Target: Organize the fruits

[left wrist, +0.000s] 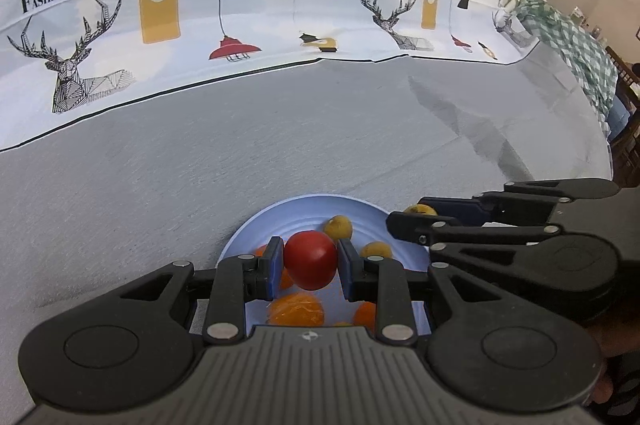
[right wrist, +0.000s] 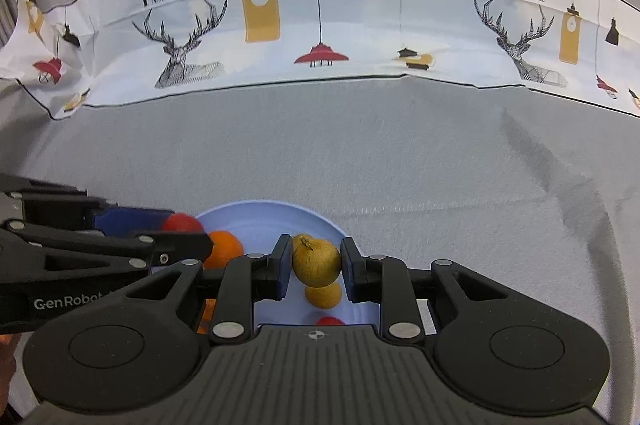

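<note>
1. Fruits: two are in the claws right now. The left gripper (left wrist: 310, 267) is clamped on a red tomato-looking fruit (left wrist: 311, 259), held just above the pale blue plate (left wrist: 280, 215).
2. The right gripper (right wrist: 316, 263) is clamped on a brownish-yellow round fruit (right wrist: 317, 262) with a little stem on top, also just over the plate.
3. On the plate, under the left claw: orange fruits (left wrist: 296, 309), plus a couple of small yellow ones (left wrist: 339, 227) toward the far side of the plate.
4. From the right wrist view, another yellow fruit (right wrist: 323, 295) sits on the plate right below the held one, a bit of a red one (right wrist: 329, 321) shows at the near edge, and an orange (right wrist: 225, 248) lies on the left side of the plate.
5. What's crowding things: both claws hang over the plate side by side, nearly touching.
6. The plate sits on a grey cloth (left wrist: 160, 185). Well beyond the plate runs a printed banner (left wrist: 200, 25) with deer and lamps. A green checked cloth (left wrist: 576, 41) lies far off to the plate's right.
</note>
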`<state>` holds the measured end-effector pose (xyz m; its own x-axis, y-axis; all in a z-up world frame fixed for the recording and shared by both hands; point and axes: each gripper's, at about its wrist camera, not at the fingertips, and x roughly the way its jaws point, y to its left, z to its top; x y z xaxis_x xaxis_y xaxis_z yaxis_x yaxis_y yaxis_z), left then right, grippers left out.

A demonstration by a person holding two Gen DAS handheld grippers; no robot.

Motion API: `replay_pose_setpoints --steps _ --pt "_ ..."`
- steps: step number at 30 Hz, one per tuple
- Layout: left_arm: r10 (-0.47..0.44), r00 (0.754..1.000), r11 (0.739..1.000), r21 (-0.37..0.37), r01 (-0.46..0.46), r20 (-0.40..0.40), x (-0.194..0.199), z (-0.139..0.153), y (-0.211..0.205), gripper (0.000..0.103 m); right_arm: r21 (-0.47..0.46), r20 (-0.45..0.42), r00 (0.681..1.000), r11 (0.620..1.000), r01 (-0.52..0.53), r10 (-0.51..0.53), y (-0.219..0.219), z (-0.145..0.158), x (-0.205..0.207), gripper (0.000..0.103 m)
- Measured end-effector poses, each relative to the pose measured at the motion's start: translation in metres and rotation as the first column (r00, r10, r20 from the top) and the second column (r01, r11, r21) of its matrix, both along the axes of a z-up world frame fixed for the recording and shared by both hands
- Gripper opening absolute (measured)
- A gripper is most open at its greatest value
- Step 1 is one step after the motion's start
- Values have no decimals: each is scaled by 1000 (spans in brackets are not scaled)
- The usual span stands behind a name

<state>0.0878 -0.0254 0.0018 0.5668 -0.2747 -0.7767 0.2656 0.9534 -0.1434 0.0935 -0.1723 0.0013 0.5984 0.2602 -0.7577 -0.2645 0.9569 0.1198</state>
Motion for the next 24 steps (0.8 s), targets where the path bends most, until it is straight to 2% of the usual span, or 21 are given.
replay_pose_setpoints --steps 11,18,19,20,21,24 --pt "-19 1000 1000 -15 19 2 0 3 1 34 -15 -13 1000 1000 3 -3 2 -5 1 28" --pt "3 998 1000 -12 -3 58 -9 15 10 35 21 14 999 999 32 -32 0 4 3 37" --pt "8 997 1000 -10 -7 74 -13 18 12 37 32 25 999 999 41 -41 -1 8 2 38" --pt "11 995 1000 -8 -10 98 -19 24 15 46 39 34 998 998 48 -49 -2 11 1 40" --pt "11 992 1000 -6 -11 124 -26 30 17 55 46 48 997 997 62 -64 -3 16 -2 45" --pt "-12 977 999 35 5 214 -52 50 20 66 75 73 991 991 109 -115 -9 35 -13 69"
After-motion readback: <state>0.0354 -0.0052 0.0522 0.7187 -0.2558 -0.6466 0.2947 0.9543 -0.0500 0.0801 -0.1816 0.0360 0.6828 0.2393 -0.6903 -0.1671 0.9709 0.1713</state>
